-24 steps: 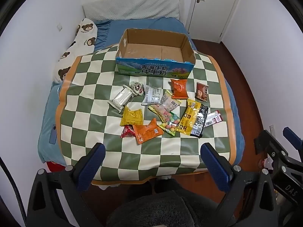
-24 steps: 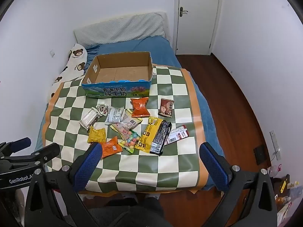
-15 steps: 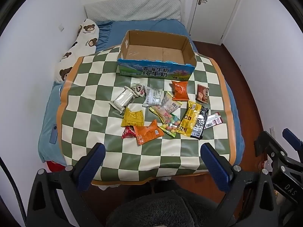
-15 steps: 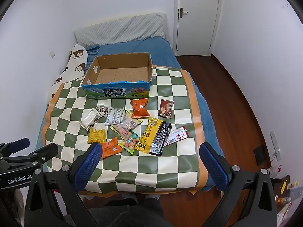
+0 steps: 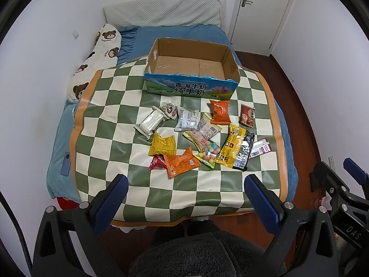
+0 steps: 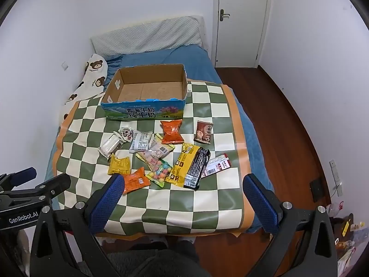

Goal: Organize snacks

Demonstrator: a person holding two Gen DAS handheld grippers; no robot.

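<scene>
Both cams have crept in a bit closer; snacks haven't budged.

Left view: left gripper hangs wide apart, empty, over the mat's near edge. Snacks sit scattered mid-mat, box behind them is empty.

Right view: right gripper also spread, empty. Packets look light, crinkly, slippery, so I'd pinch a sealed edge.
</scene>
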